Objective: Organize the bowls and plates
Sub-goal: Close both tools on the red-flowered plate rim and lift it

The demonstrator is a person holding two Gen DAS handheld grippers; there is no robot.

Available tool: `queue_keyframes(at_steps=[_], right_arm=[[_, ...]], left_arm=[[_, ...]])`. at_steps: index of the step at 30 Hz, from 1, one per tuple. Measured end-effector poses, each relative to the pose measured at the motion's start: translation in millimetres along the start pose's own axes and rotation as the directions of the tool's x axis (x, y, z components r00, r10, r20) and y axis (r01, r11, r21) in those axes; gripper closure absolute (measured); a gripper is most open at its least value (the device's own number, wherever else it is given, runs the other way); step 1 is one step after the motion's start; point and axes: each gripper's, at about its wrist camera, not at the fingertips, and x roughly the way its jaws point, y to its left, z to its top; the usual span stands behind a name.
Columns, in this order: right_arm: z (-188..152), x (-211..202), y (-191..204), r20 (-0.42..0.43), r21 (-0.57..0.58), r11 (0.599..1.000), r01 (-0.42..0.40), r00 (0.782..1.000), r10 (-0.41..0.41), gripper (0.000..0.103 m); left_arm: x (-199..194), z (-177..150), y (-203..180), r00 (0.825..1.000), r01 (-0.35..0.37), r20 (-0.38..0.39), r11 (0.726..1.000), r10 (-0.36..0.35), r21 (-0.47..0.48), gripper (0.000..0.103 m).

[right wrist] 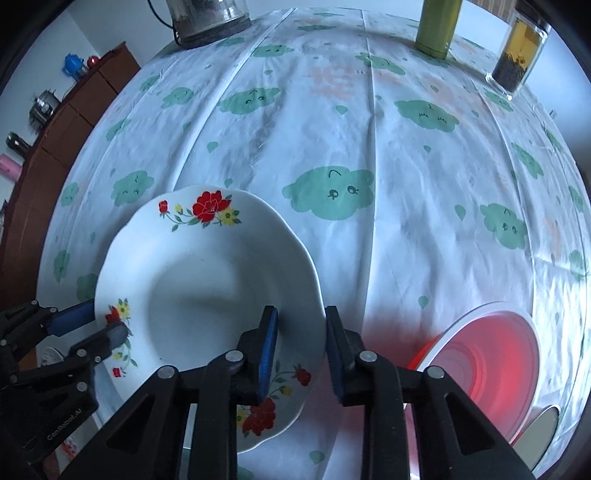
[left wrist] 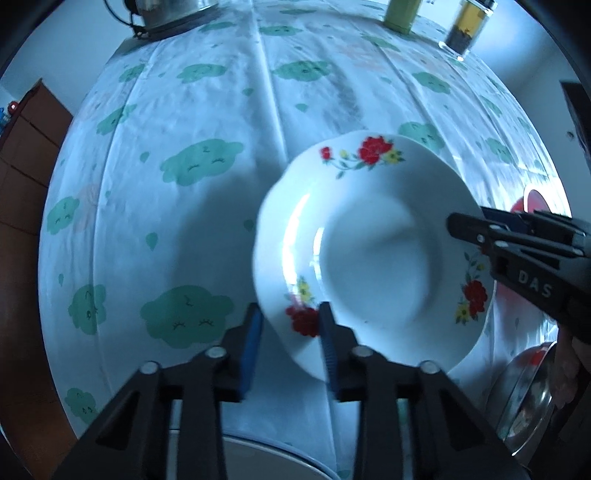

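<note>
Cloud-printed white tablecloth (right wrist: 369, 147) is lying under a white, red-flowered ceramic plate (right wrist: 207, 280), whose rim both the left gripper (left wrist: 288, 339) and right gripper (right wrist: 301, 354) are straddling, jaws parted.

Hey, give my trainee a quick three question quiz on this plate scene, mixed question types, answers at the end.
1. True or false: both grippers' jaws straddle the rim of the floral plate.
2. Which dish sits right of the plate? A) red bowl B) blue cup C) wooden tray
3. Fill in: the green bottle stands at the table's ____ edge.

Key: 1 true, left gripper and right gripper; 2 A; 3 far.
</note>
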Motion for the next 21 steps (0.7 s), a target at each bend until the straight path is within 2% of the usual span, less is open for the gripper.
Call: queue_keyframes(at_steps=[9, 12, 21], right_arm=[[0, 1, 0, -0.010, -0.001, 1.000, -0.003, 1.000, 0.003, 0.076], [0, 2, 0, -0.012, 0.015, 1.000, -0.019, 1.000, 0.019, 0.076], [-2, 2, 7, -0.011, 0.012, 0.999, -0.034, 0.999, 0.034, 0.076]], left_arm=[[-1, 0, -3, 1.000, -0.025, 0.014, 1.000, 0.025, 0.012, 0.075], [-8, -3, -7, 0.998, -0.059, 0.036, 0.998, 0.058, 0.025, 0.076], [-10, -7, 3, 0.997, -0.067, 0.041, 0.998, 0.066, 0.009, 0.076]])
